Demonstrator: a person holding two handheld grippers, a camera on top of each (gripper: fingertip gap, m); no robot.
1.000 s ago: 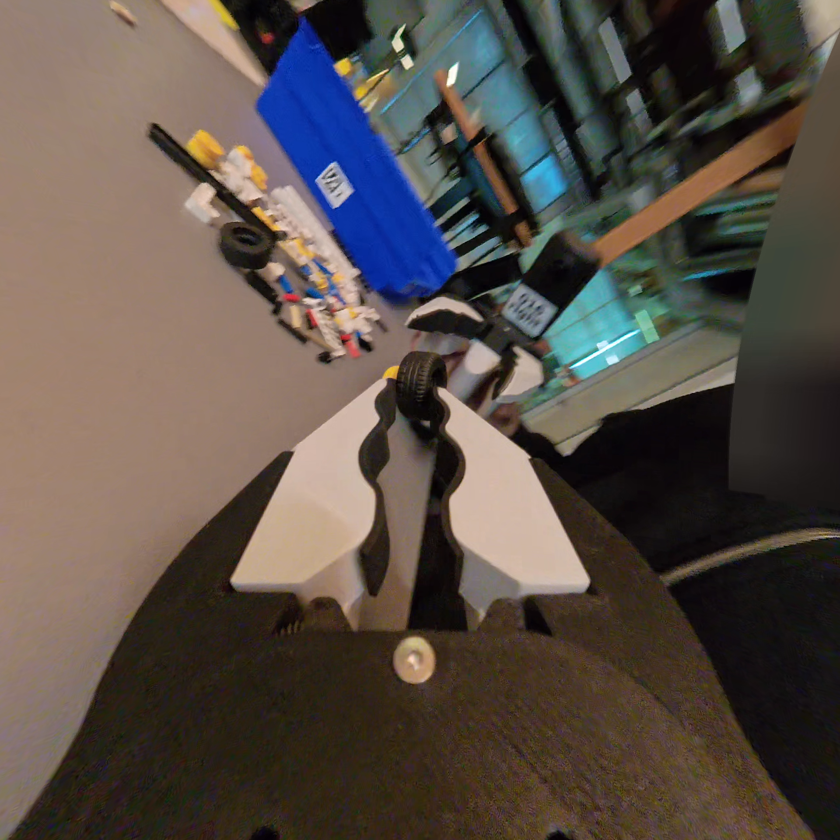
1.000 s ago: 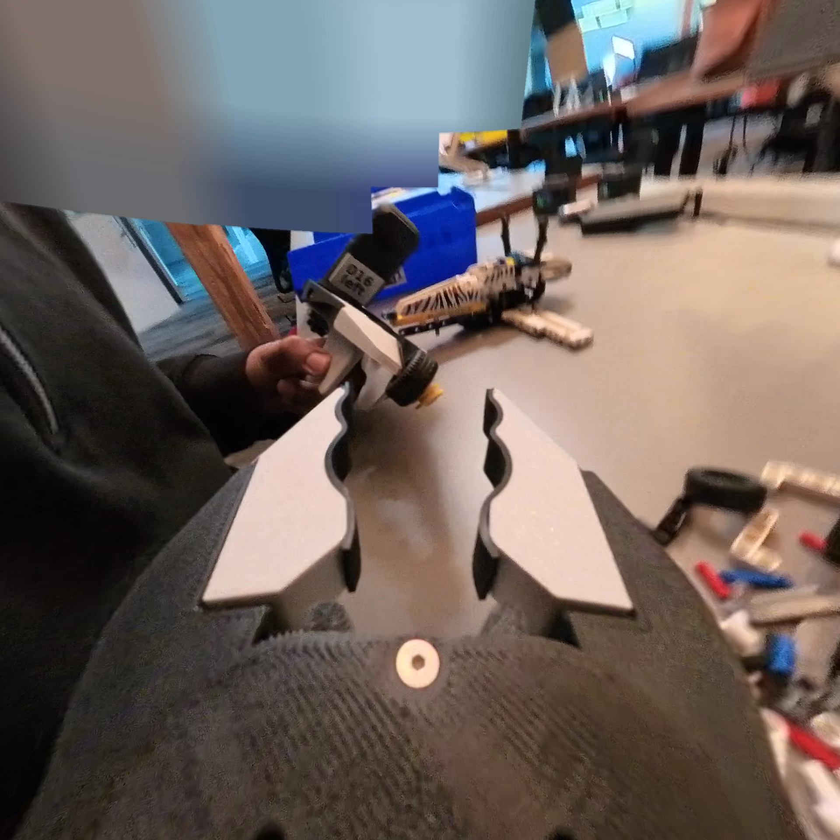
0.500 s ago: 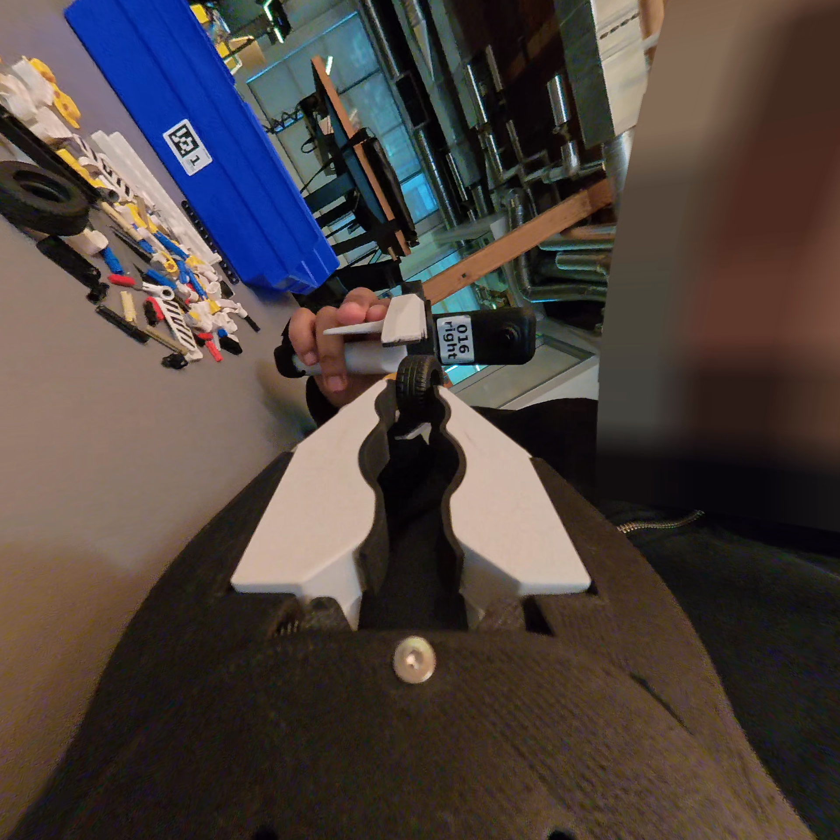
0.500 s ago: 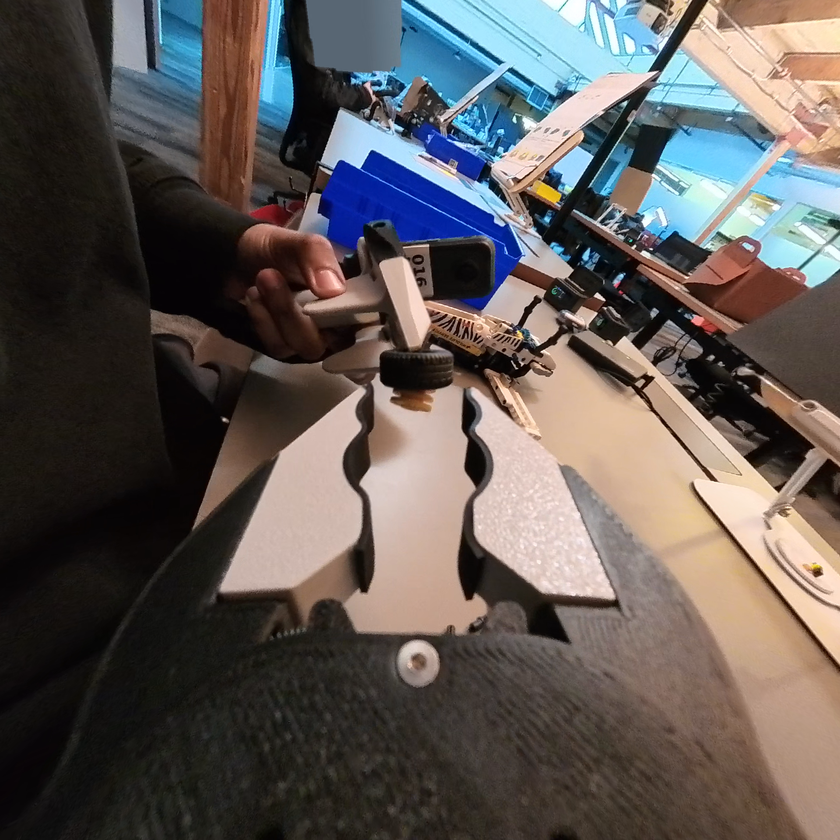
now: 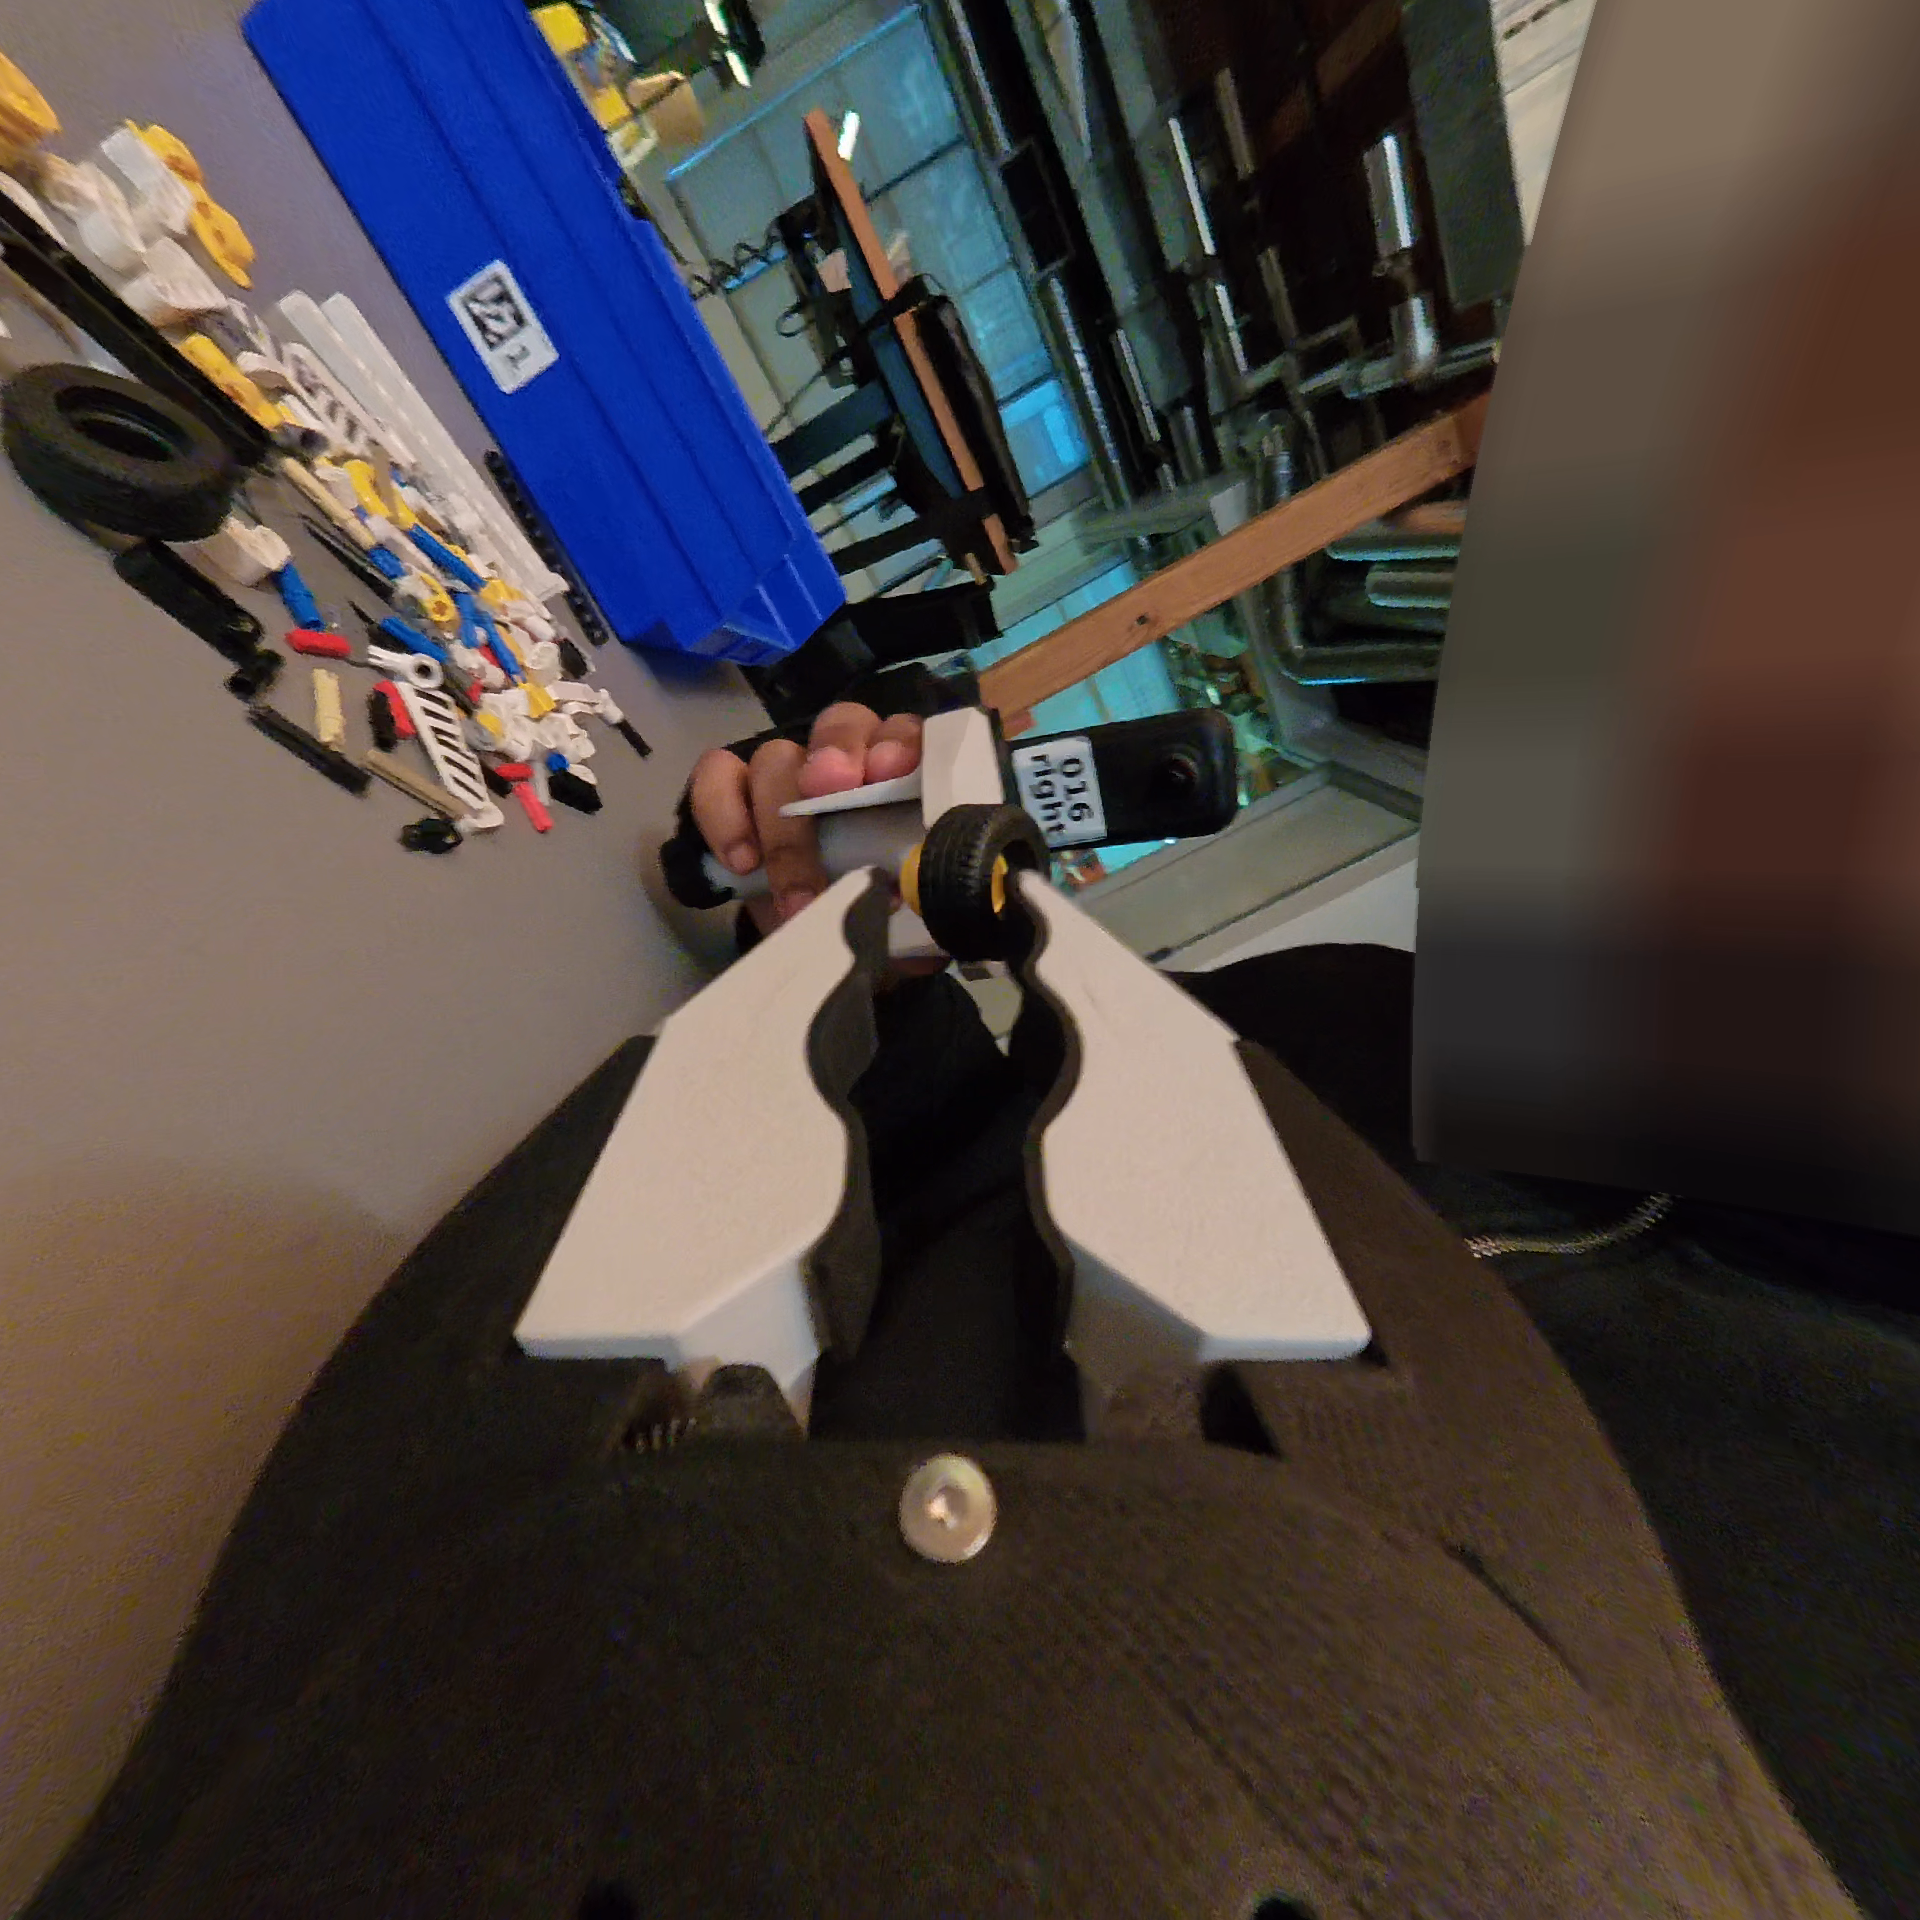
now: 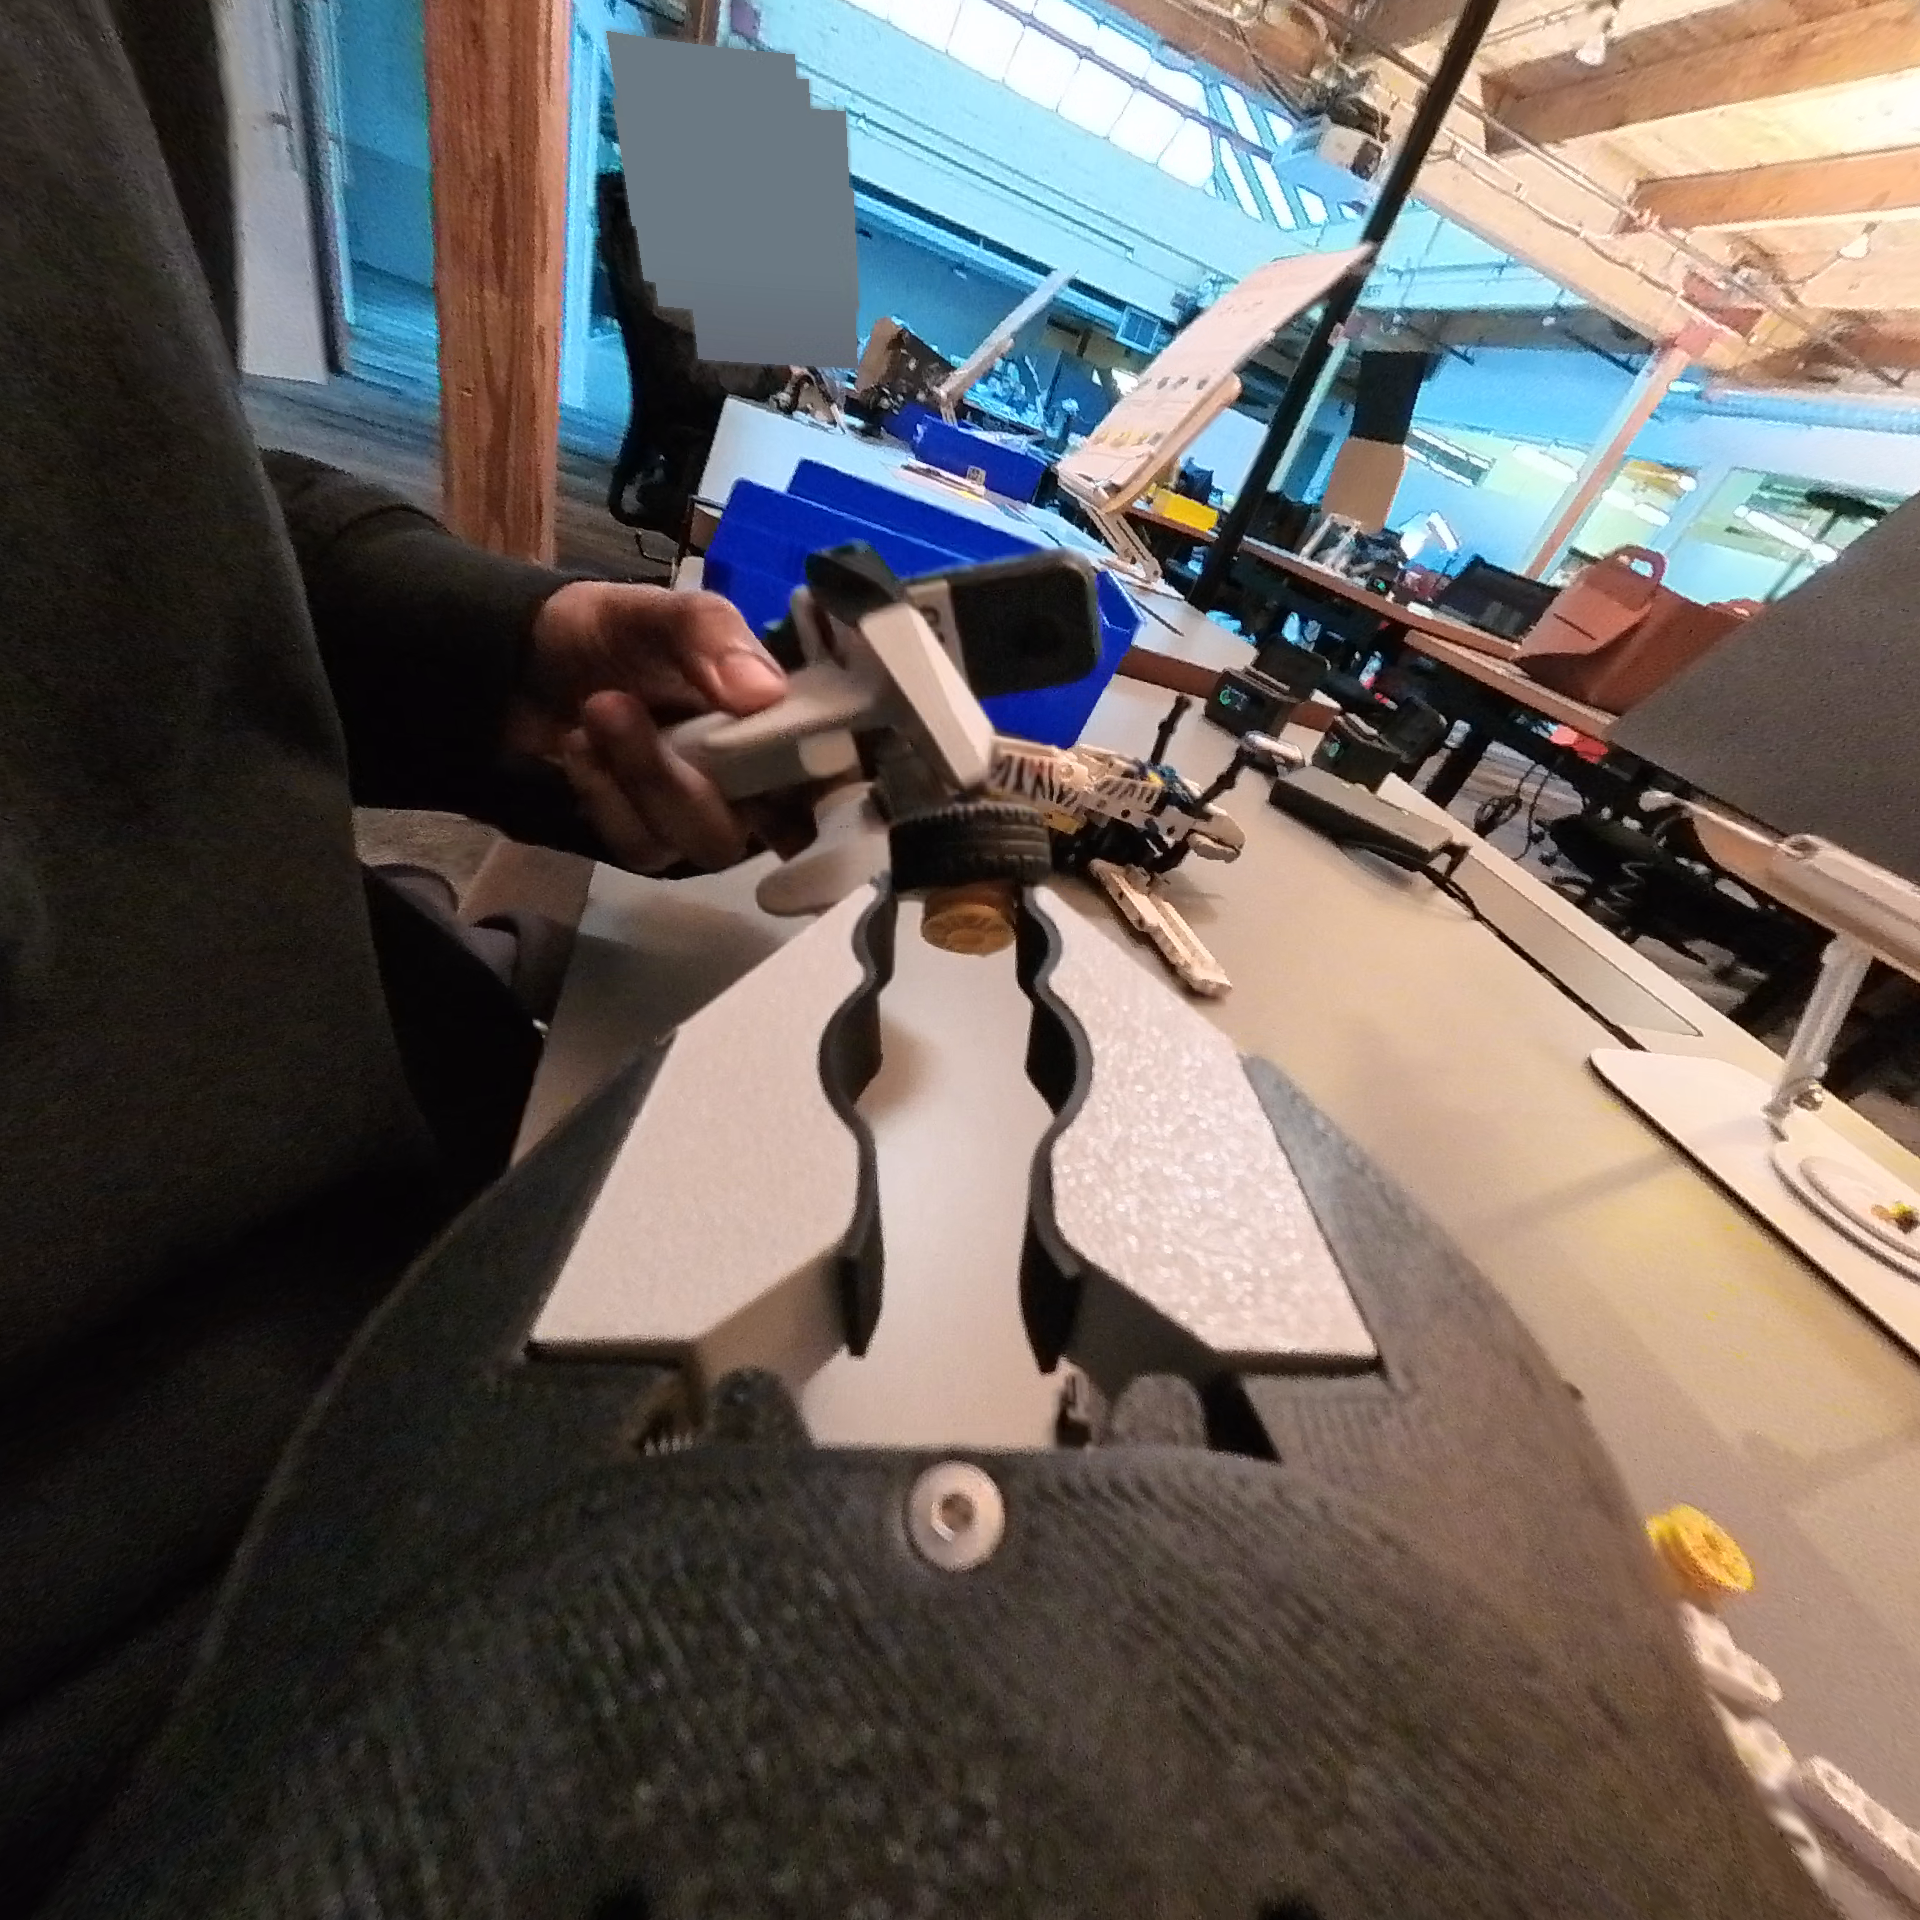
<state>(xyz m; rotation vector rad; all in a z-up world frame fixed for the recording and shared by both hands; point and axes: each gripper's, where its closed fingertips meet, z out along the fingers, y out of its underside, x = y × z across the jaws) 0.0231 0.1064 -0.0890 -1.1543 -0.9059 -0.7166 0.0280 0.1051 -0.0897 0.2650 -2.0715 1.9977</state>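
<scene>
A small black wheel [image 5: 971, 894] with a yellow hub is held in the air between both grippers. My left gripper [image 5: 945, 894] has its tips on either side of the hub. A gap shows between its left fingertip [image 5: 862, 894] and the hub, so it is open. My right gripper [image 6: 961, 914] is shut on the wheel's tyre [image 6: 971, 836] at its fingertips, with the yellow hub [image 6: 966, 923] showing between them. In the left wrist view the right gripper's fingers [image 5: 961, 753] sit above and below the tyre. The left gripper's finger [image 6: 930, 686] reaches the wheel from above.
A blue bin [image 5: 582, 364] stands on the grey table beside a pile of small loose parts [image 5: 416, 623] and a larger black tyre [image 5: 114, 457]. A partly built model [image 6: 1112, 800] lies beyond the wheel. A loose yellow hub [image 6: 1699, 1579] and a white stand base [image 6: 1766, 1174] lie to the right. My left and right fingertips are right by each other.
My right gripper moved onto the wheel and its jaws closed on the tyre. My left gripper's jaws widened off the hub, and the wheel turned a little between them.
</scene>
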